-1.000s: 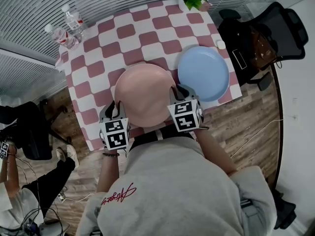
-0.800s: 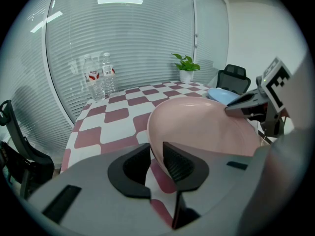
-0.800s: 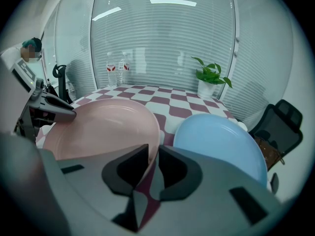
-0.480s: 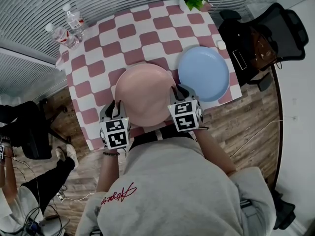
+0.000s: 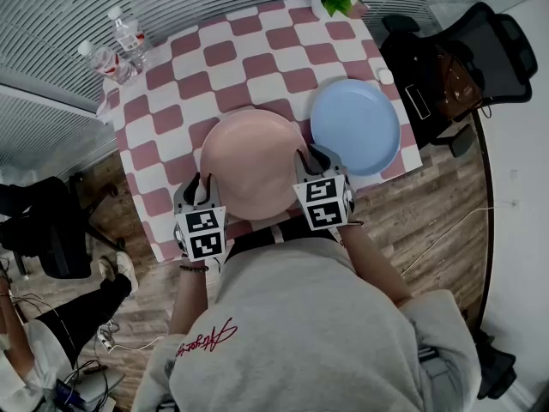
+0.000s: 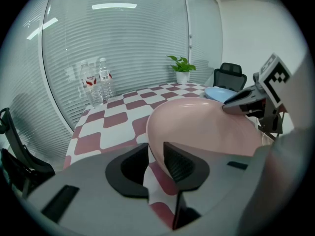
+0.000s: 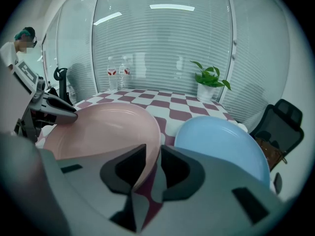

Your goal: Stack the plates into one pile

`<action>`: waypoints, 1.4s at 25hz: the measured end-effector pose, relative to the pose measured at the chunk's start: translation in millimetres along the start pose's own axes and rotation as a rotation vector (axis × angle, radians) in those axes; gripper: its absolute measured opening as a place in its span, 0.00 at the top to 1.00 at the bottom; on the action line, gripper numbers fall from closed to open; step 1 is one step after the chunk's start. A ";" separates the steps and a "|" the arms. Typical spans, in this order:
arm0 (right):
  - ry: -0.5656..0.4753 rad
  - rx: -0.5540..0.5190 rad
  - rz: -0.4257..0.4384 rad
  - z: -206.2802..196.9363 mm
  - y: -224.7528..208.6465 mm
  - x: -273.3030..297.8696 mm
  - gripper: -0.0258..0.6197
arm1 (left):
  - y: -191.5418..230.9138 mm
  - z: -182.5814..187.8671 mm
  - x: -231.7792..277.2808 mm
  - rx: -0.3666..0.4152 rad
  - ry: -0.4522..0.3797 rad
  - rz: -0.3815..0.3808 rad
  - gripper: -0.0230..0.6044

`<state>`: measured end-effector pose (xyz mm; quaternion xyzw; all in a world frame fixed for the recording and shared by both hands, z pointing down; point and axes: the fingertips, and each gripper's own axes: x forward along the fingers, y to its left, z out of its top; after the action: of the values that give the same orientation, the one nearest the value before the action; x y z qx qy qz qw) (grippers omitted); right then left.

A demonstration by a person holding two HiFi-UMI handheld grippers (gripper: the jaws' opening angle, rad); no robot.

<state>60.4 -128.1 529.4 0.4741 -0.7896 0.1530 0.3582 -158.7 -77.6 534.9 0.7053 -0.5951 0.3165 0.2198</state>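
Loosening two holds on the pink plate [image 5: 253, 161] at the near edge of the checkered table [image 5: 180, 84].
The left gripper [image 6: 155, 163] straddles the plate's near-left rim; its jaws have just been opening, and a gap shows beside the rim. The right gripper [image 7: 160, 163] straddles the near-right rim, its jaws likewise just opened and not pinching. Just to the right lies the blue plate [image 5: 356, 127], with nothing on it. Stacking well likely means closing both evenly on the rim, lifting level, and clearing the blue rim before lowering.
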 end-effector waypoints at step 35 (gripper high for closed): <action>-0.101 0.317 -0.189 -25.2 9.9 -38.4 0.82 | 9.1 14.7 1.1 0.120 -0.053 -0.218 0.79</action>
<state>73.8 -84.0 520.6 0.6040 -0.7243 0.2173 0.2517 -164.7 -90.2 524.7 0.7857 -0.5005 0.3073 0.1943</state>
